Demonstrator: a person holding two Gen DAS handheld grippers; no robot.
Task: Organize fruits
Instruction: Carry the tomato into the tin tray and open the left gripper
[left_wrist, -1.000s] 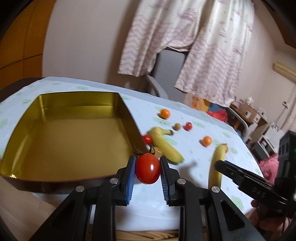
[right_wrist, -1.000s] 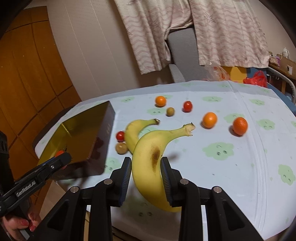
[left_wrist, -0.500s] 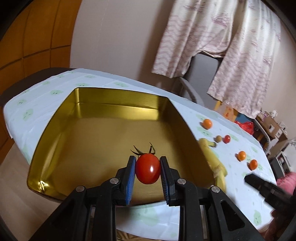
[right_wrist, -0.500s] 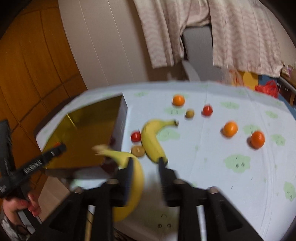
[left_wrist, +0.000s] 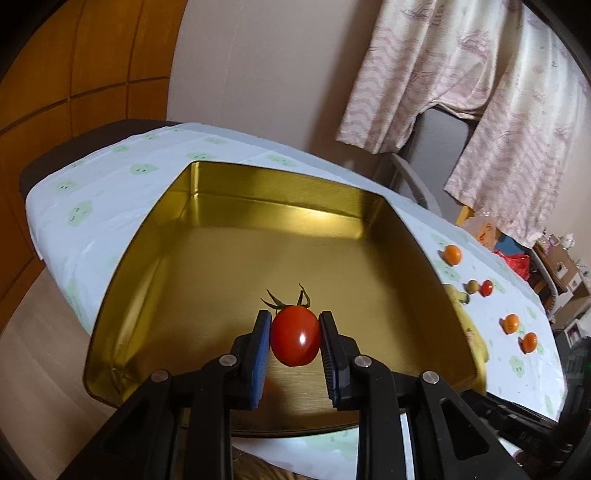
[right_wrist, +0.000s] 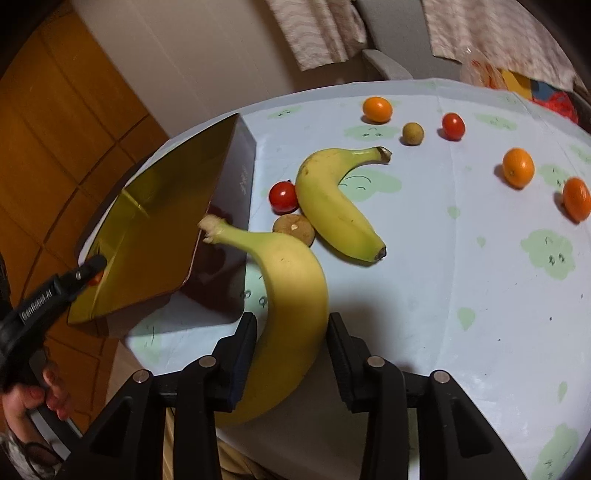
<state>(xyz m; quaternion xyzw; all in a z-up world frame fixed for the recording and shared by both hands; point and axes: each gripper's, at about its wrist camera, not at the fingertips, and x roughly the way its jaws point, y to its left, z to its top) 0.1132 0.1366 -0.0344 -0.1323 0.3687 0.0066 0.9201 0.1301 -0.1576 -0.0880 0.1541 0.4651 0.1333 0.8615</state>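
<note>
a beige wall (left_wrist: 258, 74) meets orange wood panels (left_wrist: 92, 74) on the left. pale patterned cloth (left_wrist: 461, 66) hangs over a grey chair (left_wrist: 439, 140). light wood floor (left_wrist: 29, 332) below.

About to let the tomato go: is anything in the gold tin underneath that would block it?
Nothing visible. The tomato sits between the left gripper's fingers above the gold tin's bare floor; no fruit lies inside.

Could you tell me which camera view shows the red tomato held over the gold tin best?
The left wrist view: the tomato sits large and sharp, clamped in the left gripper above the gold tin. The right wrist view shows only a red sliver behind that gripper's tip.
</note>
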